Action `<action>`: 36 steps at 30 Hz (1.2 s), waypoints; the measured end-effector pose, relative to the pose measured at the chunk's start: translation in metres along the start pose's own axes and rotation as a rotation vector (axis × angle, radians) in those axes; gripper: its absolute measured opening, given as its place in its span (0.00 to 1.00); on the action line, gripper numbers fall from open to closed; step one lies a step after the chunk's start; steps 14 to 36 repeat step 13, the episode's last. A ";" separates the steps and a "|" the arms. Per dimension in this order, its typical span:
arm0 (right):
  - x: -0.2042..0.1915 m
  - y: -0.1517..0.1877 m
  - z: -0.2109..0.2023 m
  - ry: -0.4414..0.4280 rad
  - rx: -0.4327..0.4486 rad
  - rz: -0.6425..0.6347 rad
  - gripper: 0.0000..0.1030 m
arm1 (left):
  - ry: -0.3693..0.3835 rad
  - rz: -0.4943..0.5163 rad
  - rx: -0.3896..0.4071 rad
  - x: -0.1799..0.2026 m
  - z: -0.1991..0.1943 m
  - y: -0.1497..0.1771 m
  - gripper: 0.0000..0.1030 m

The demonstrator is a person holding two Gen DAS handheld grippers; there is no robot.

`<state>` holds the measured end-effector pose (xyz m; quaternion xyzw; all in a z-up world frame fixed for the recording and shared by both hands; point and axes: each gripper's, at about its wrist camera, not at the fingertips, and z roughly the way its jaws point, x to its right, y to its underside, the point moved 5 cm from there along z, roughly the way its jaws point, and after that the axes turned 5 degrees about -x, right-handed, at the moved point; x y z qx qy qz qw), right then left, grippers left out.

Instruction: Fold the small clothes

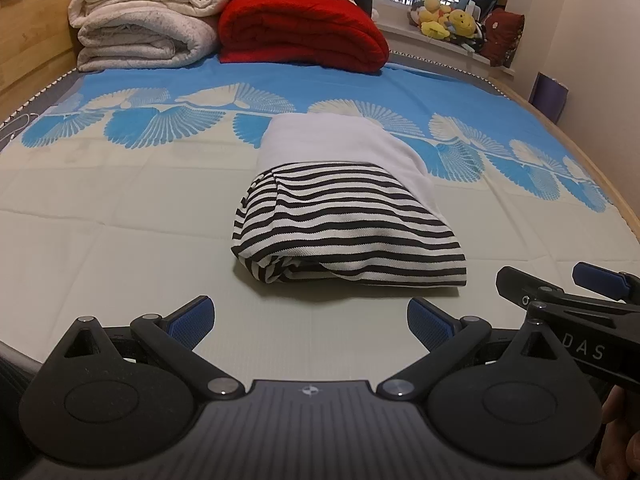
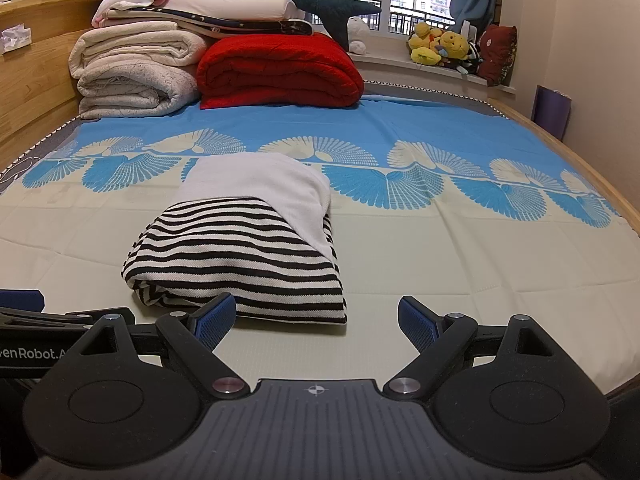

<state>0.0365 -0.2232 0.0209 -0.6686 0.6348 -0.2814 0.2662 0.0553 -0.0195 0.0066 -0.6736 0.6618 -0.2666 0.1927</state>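
A folded garment, black-and-white striped with a plain white part at its far end, lies on the bed sheet. It also shows in the right wrist view. My left gripper is open and empty, just short of the garment's near edge. My right gripper is open and empty, at the garment's near right corner. The right gripper also shows at the right edge of the left wrist view. The left gripper's body shows at the left edge of the right wrist view.
Folded white blankets and a red blanket are stacked at the bed's far end against a wooden headboard. Plush toys sit on the window sill. The bed's wooden edge runs along the right.
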 end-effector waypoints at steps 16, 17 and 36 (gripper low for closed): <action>0.000 0.000 0.000 -0.001 0.000 0.001 0.86 | 0.008 -0.004 0.003 0.001 0.001 0.001 0.99; 0.000 0.000 0.000 -0.001 0.000 0.001 0.86 | 0.008 -0.004 0.003 0.001 0.001 0.001 0.99; 0.000 0.000 0.000 -0.001 0.000 0.001 0.86 | 0.008 -0.004 0.003 0.001 0.001 0.001 0.99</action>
